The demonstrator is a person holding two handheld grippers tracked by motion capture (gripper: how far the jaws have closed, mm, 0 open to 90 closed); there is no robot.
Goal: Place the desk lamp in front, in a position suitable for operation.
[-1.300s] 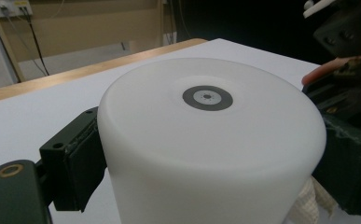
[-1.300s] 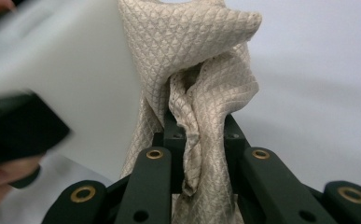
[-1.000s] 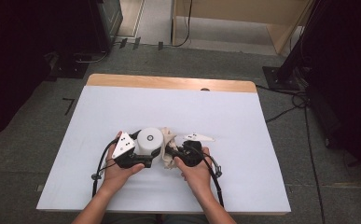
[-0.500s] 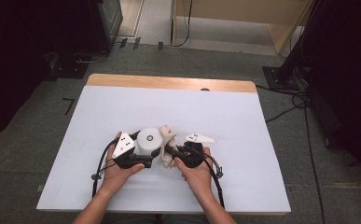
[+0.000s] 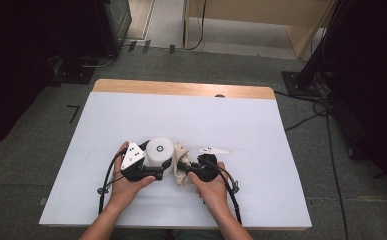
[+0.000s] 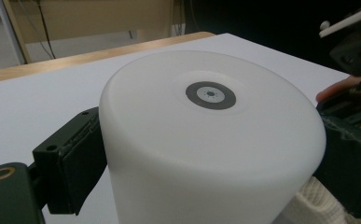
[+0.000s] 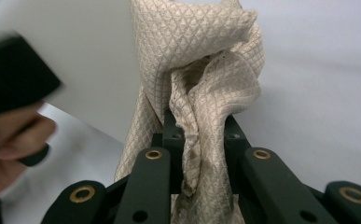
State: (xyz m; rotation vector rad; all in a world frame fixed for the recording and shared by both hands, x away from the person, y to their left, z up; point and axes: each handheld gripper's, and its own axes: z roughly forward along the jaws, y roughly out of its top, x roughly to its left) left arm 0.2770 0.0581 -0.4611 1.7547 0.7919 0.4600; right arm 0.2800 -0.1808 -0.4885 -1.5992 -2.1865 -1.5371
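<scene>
No readable writing is seen; a grey ring mark [image 6: 211, 94] sits on the white cylinder [image 5: 159, 152], lower centre on the worktop [image 5: 241, 125]. The cylinder is clamped by the left gripper [image 5: 153, 172]. A beige cloth [image 7: 201, 84] is pinched in the nearly closed right gripper [image 5: 182, 166].

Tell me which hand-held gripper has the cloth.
The right hand-held gripper: its jaws pinch the beige waffle-weave cloth. The left hand-held gripper clamps the white cylinder instead.
</scene>
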